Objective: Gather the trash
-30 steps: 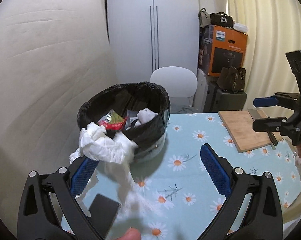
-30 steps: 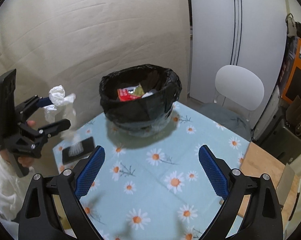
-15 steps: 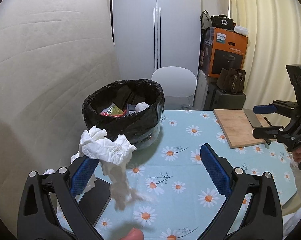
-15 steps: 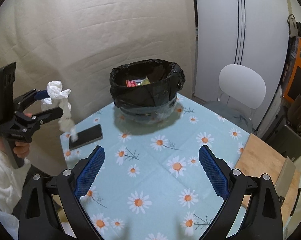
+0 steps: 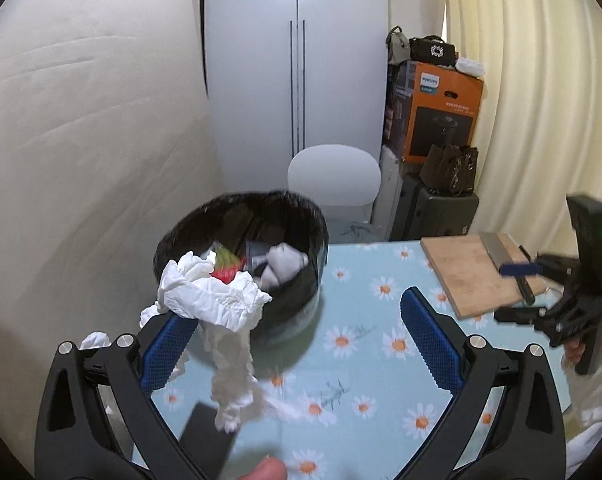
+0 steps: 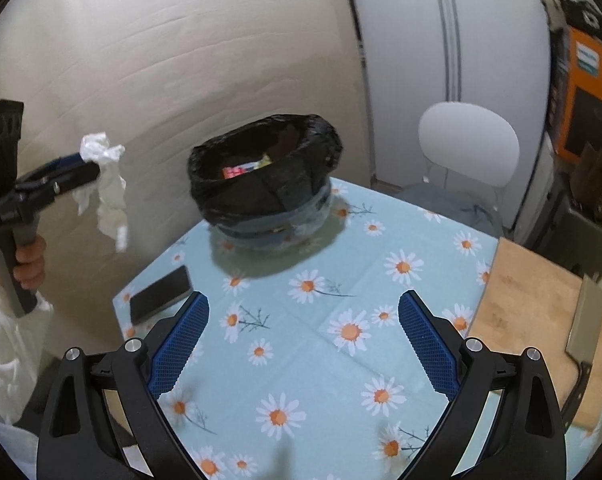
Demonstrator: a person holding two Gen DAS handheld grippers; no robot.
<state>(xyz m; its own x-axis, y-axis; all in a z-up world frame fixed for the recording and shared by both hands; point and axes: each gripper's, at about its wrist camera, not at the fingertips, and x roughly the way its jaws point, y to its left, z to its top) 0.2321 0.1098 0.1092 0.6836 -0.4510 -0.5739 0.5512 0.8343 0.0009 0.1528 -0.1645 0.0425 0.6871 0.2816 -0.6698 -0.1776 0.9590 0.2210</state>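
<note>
Your left tongs [image 5: 297,344] look spread wide in their own view, yet the tissue [image 5: 213,300] hangs from the left finger [image 5: 167,346]; from the right wrist view the far jaws look nearly closed around the wad [image 6: 101,150], so you cannot tell for sure whether it is pinched or merely snagged. The tissue sits in the air, short of the trash bin [image 5: 241,256] and to its left, with a long tail dangling over the phone [image 6: 161,294] on the bench [image 6: 321,320]. Expect it to be feather-light, soft and limp, crushing easily and prone to tearing or slipping loose, so the crumpled wad is the better place to hold than the tail. Your right tongs [image 6: 301,344] are spread and empty above the bench. The bin already holds wrappers [image 5: 227,266] and paper.
</note>
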